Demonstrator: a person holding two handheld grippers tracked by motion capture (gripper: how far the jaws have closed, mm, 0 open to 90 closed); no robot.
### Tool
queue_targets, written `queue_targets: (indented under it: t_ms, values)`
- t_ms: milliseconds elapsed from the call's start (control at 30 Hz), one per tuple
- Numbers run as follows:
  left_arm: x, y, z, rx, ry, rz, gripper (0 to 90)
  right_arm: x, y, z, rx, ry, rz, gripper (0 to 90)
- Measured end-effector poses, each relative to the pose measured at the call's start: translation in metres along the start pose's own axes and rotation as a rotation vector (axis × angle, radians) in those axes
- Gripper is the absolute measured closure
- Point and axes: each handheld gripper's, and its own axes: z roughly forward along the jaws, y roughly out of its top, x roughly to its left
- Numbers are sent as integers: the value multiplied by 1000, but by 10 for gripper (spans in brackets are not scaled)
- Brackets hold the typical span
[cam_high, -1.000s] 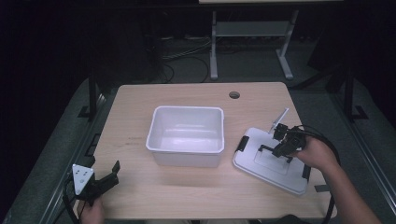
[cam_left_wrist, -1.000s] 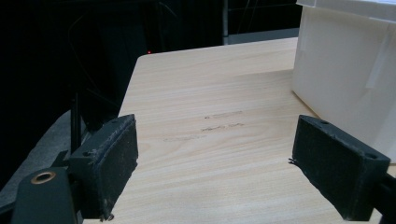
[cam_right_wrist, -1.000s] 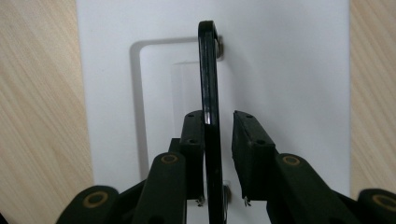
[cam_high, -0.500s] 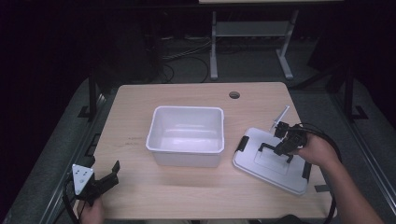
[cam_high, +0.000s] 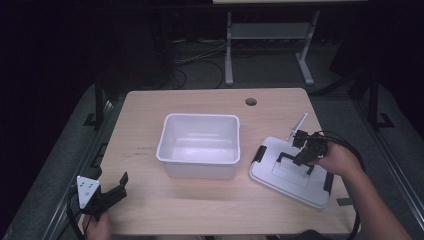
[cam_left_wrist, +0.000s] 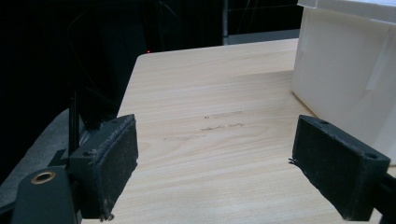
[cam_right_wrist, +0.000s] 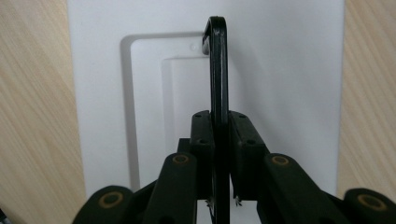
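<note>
Our right claw (cam_right_wrist: 219, 140) grips the black handle (cam_right_wrist: 217, 70) of the white lid (cam_high: 292, 172), which lies on the desk (cam_high: 150, 115) at three o'clock from the open bin (cam_high: 200, 145); lifting it on remains. Our left claw (cam_left_wrist: 215, 172) gapes wide, idle.

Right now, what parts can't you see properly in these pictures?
- Lid handle: in the right gripper view, its lower part is hidden between the right gripper pads.
- White bin: cut off by the left gripper view's right edge.
- Left gripper: the hand holding it is cropped by the high view's bottom edge.
</note>
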Motion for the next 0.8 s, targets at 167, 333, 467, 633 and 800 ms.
queue_targets:
  t_ms: [167, 333, 467, 633, 800]
  values:
    - [0, 0, 0, -1, 1, 0, 136, 0, 0, 1, 5, 0, -5, 820]
    - [0, 0, 0, 1, -1, 1, 135, 0, 0, 1, 3, 5, -14, 826]
    - [0, 0, 0, 1, 1, 1, 136, 0, 0, 1, 1, 10, -25, 834]
    - [0, 0, 0, 1, 2, 0, 136, 0, -1, 0, -4, 15, -43, 841]
    - [1, 0, 0, 1, 3, -2, 135, 1, -2, -1, -7, 21, -49, 844]
